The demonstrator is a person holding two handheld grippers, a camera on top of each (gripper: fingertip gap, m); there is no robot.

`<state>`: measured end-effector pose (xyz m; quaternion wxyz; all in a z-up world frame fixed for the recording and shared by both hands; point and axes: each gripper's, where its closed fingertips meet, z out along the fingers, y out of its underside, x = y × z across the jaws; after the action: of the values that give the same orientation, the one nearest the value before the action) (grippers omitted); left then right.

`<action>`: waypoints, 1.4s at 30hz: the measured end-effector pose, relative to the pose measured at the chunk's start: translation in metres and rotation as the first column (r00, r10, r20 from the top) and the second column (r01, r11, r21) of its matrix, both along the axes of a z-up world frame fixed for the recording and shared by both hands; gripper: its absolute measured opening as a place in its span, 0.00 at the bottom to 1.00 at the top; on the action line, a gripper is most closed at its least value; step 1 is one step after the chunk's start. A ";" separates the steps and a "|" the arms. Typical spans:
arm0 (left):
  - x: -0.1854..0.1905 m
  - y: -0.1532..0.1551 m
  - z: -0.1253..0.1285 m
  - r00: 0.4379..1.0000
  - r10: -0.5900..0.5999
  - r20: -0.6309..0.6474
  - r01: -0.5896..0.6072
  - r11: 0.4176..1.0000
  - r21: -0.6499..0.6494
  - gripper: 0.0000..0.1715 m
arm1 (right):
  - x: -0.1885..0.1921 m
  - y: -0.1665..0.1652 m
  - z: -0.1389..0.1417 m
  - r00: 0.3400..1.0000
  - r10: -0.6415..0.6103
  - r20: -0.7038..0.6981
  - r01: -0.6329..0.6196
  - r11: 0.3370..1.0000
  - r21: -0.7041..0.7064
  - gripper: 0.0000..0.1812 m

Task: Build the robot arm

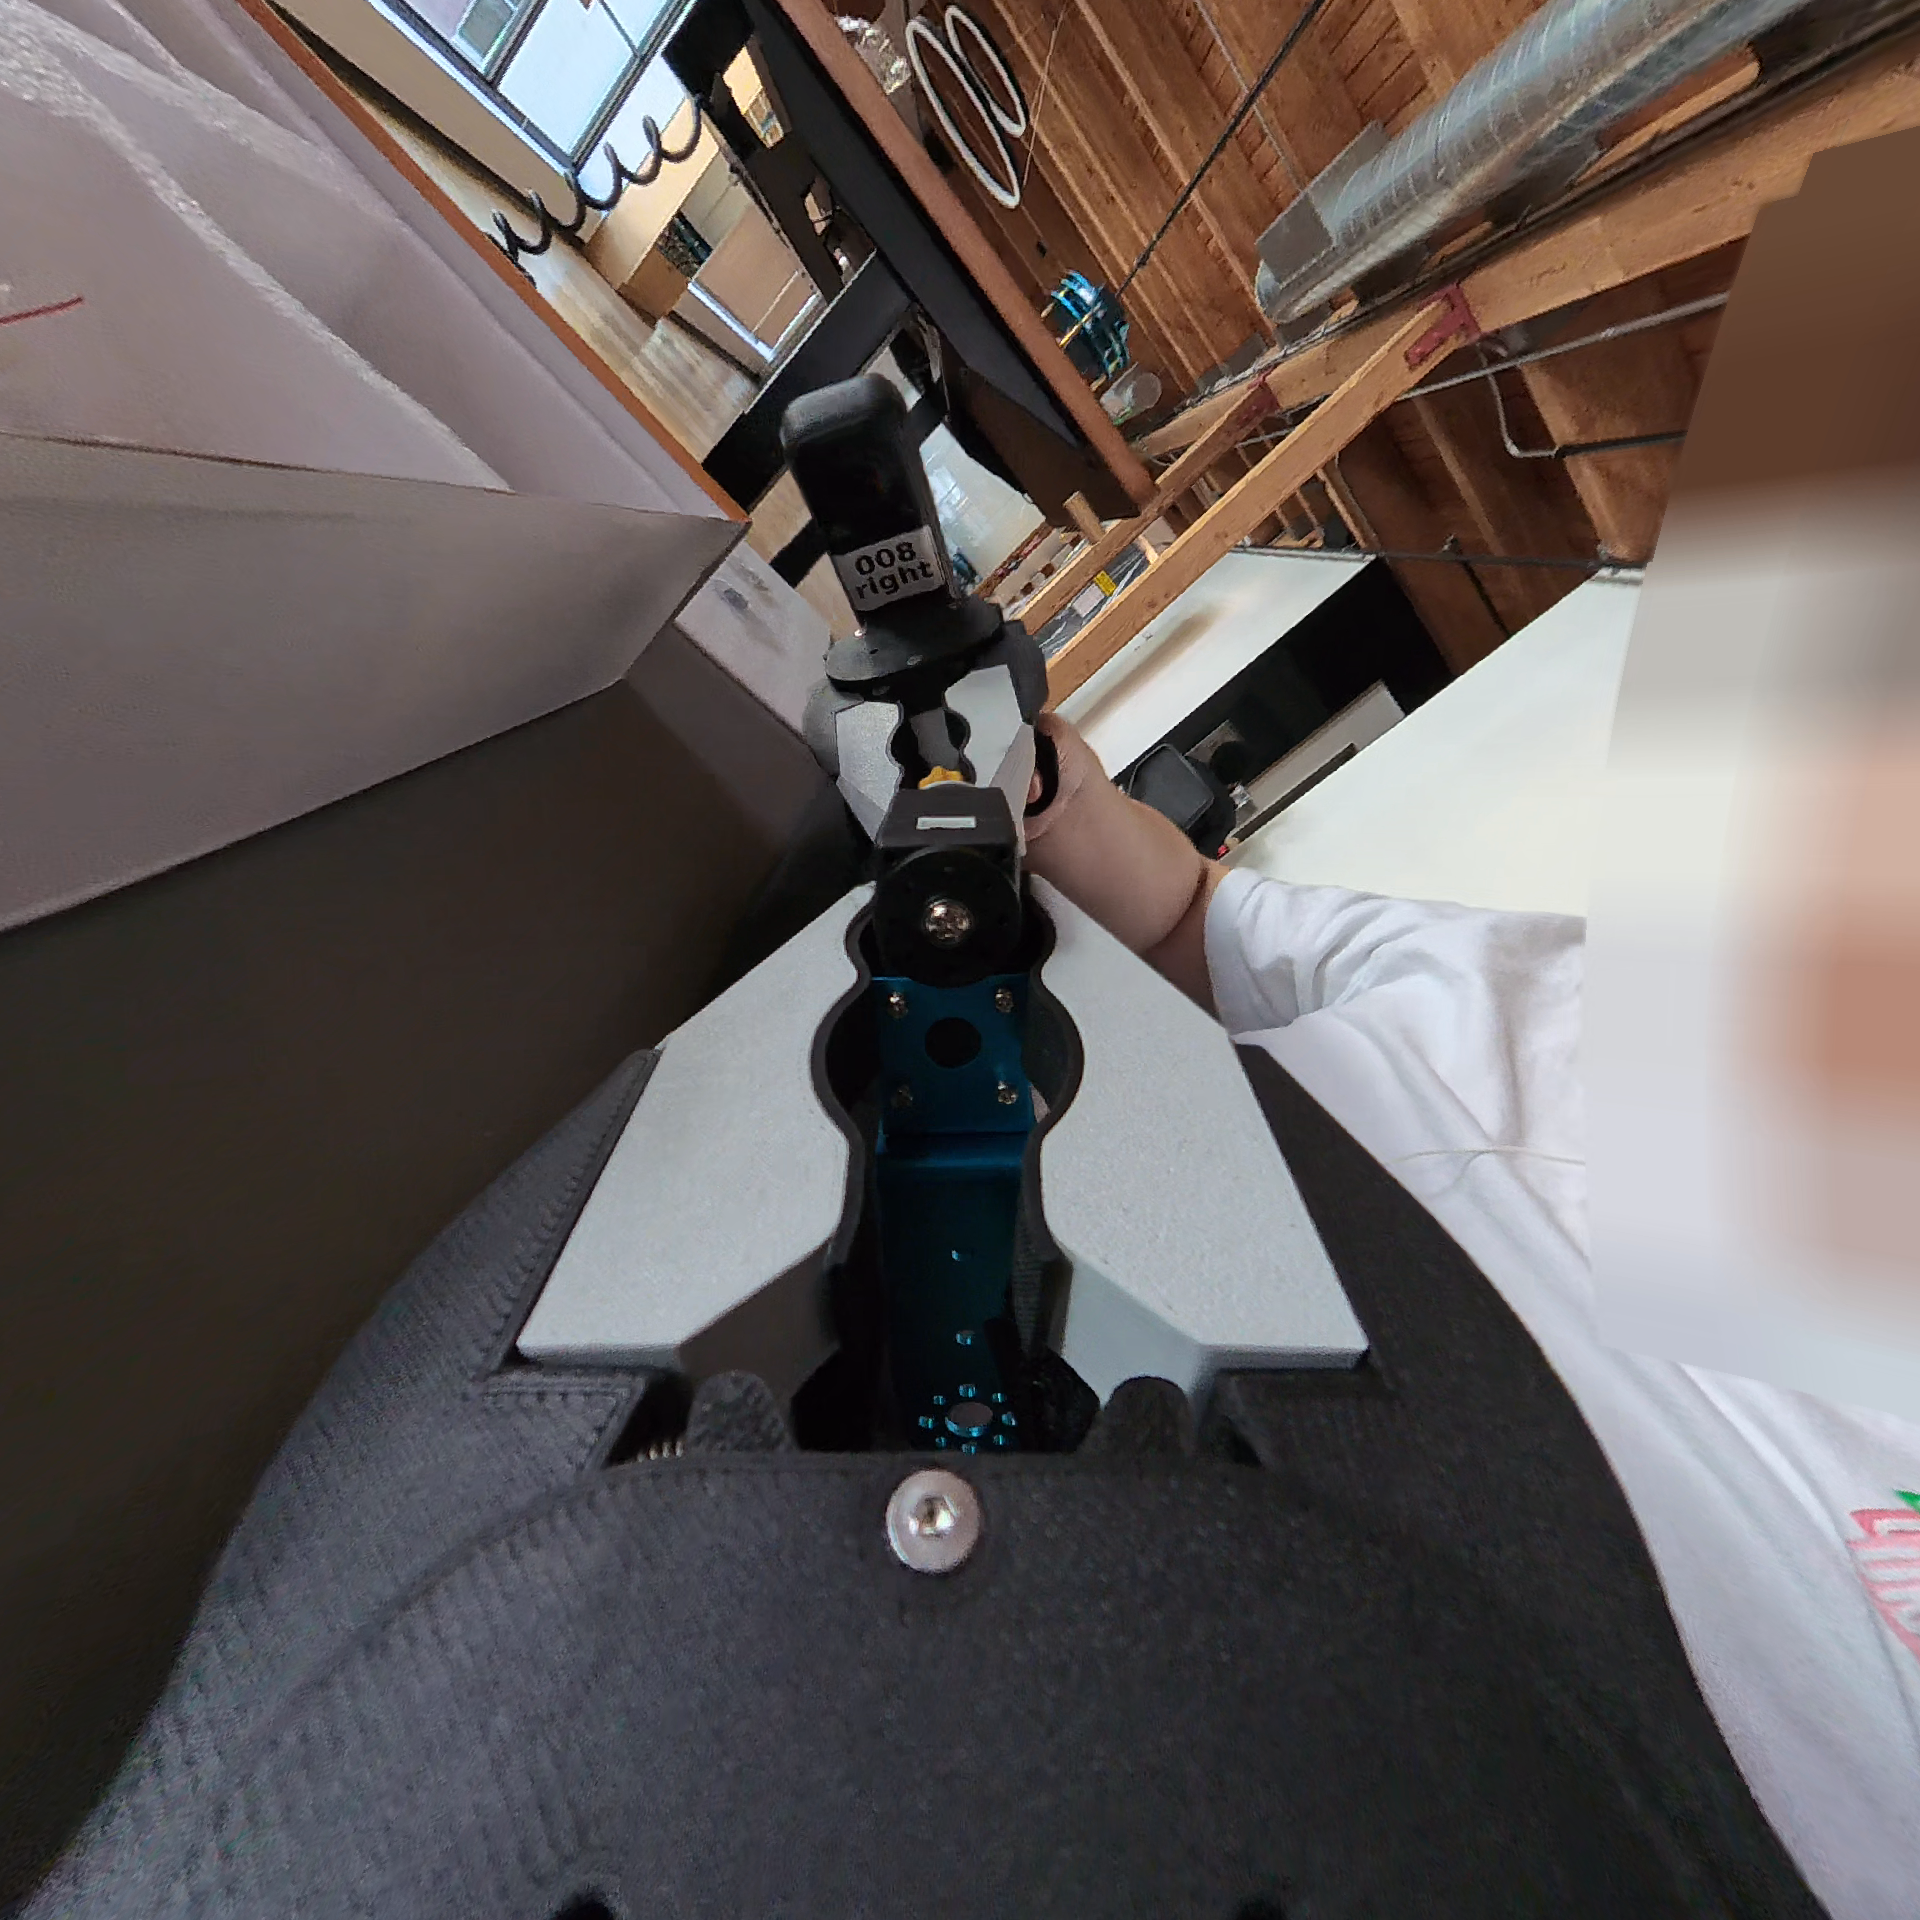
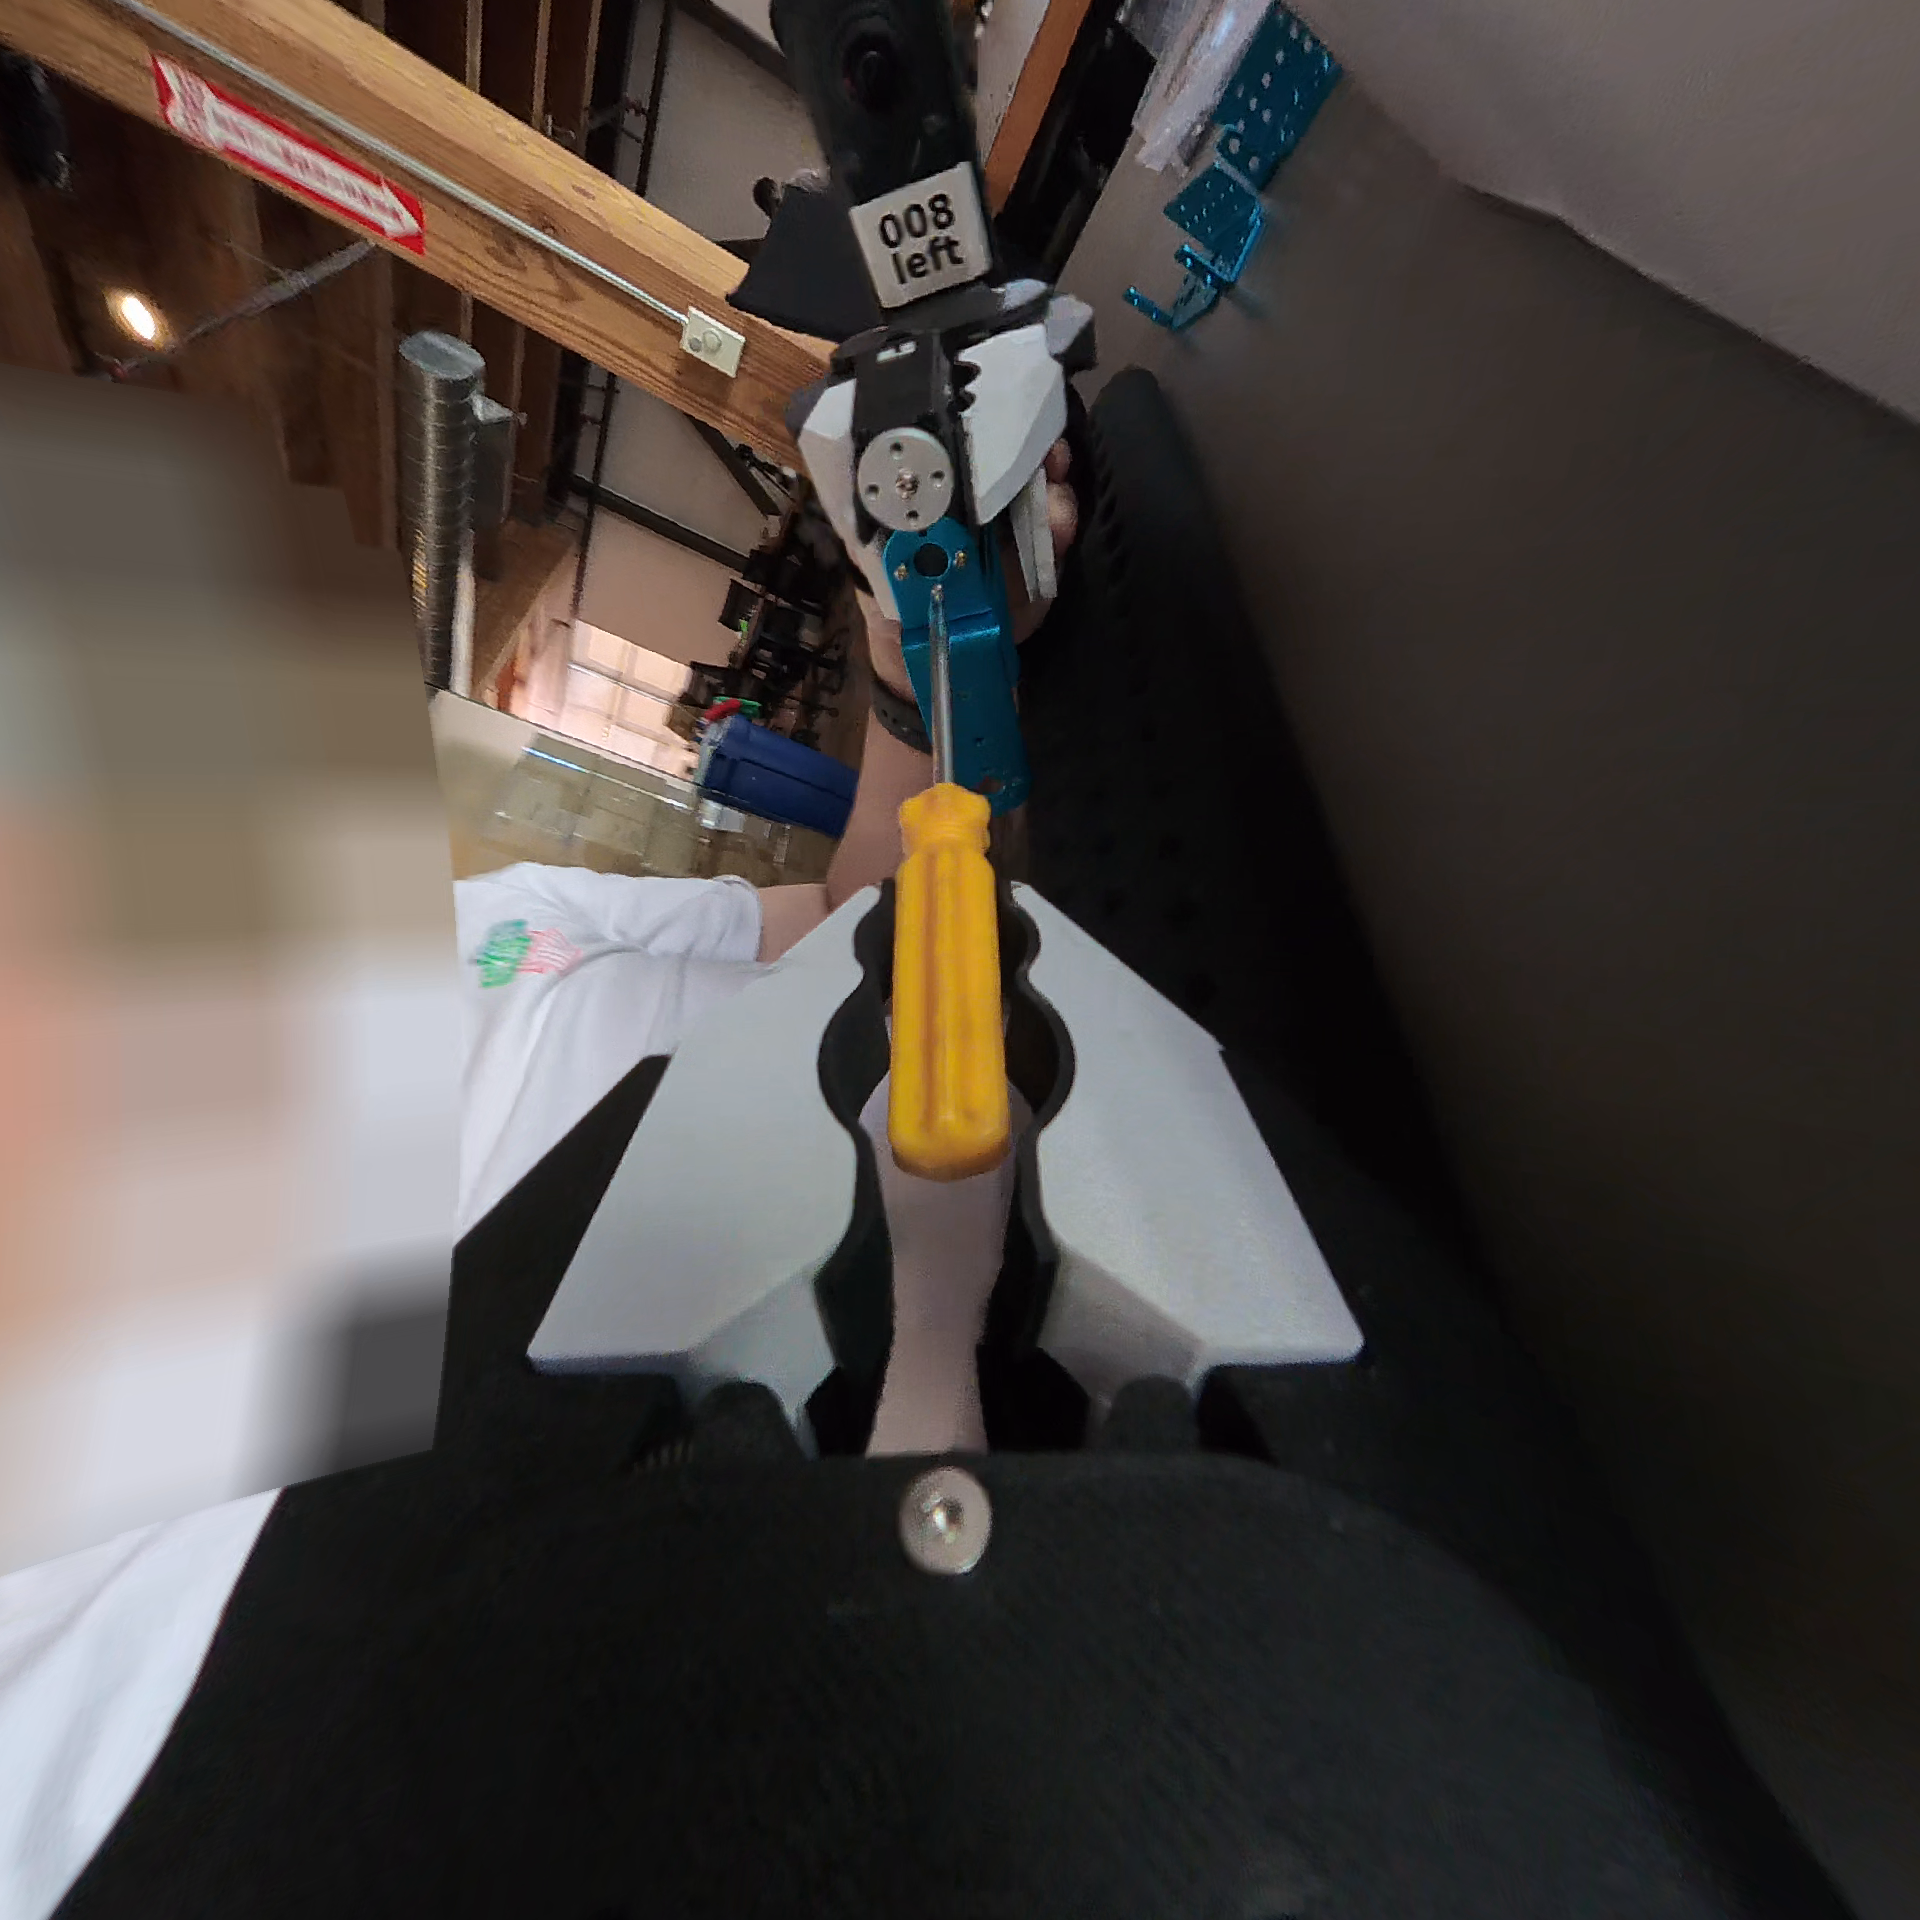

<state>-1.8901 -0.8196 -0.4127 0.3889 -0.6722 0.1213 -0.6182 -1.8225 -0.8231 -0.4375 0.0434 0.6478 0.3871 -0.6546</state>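
The blue metal bracket (image 1: pixel 951 1153) sits in the centre of the left wrist view, clamped between the two grey fingers (image 1: pixel 717 1174) of the left gripper (image 1: pixel 948 1039). A black servo-like block (image 1: pixel 943 883) with one silver screw head is joined to the bracket's far end.

In the right wrist view the same bracket (image 2: pixel 961 665) appears in the upper centre, held in the far left gripper (image 2: pixel 940 468), with one round silver hub (image 2: pixel 907 480) on the block above it. One screwdriver with a yellow handle (image 2: pixel 945 987) is clamped between the fingers (image 2: pixel 1143 1164) of the right gripper (image 2: pixel 948 997); its single steel shaft (image 2: pixel 940 686) runs up the frame and its tip meets the bracket's upper part.

In the left wrist view the right gripper (image 1: pixel 940 717) shows in the upper centre, a small yellow piece between its fingers, with one bare hand (image 1: pixel 1091 800) behind it and a white sleeve (image 1: pixel 1382 997) to the right. More blue perforated metal parts (image 2: pixel 1236 177), at least two, lie in the upper right of the right wrist view on a grey surface (image 2: pixel 1662 623). Wooden beams (image 1: pixel 1299 436) cross the upper right of the left wrist view.
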 end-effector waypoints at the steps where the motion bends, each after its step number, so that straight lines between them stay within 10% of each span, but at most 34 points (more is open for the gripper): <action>1: -0.001 0.001 0.001 1.000 -0.001 0.014 0.001 1.000 -0.006 0.13 | 0.000 0.001 -0.001 1.000 -0.004 -0.007 0.004 0.998 0.066 0.09; 6: -0.012 0.003 0.007 0.989 -0.004 0.145 0.015 0.997 -0.073 0.12 | 0.002 0.009 0.022 0.974 0.011 -0.224 0.097 0.882 0.462 0.09; 11: -0.012 0.008 0.002 0.985 -0.014 0.174 0.041 0.988 -0.152 0.12 | 0.000 0.015 0.022 0.926 0.156 -0.344 0.271 0.360 0.893 0.09; 19: -0.011 0.012 -0.007 0.985 -0.014 0.170 0.053 0.972 -0.228 0.12 | -0.006 0.023 0.010 0.921 0.161 -0.354 0.363 -0.032 0.931 0.09; 24: -0.010 0.011 -0.008 0.986 -0.021 0.164 0.059 0.972 -0.229 0.12 | -0.009 0.018 0.002 0.933 0.181 -0.312 0.336 -0.119 0.934 0.09; 42: -0.008 0.010 -0.009 0.988 -0.033 0.151 0.066 0.973 -0.223 0.12 | -0.007 0.016 -0.001 0.936 0.173 -0.307 0.325 -0.083 0.942 0.10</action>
<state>-1.8981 -0.8096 -0.4213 0.3017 -0.6620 0.0380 -0.6851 -1.8299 -0.8074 -0.4381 -0.5504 0.3680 0.7038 -0.2575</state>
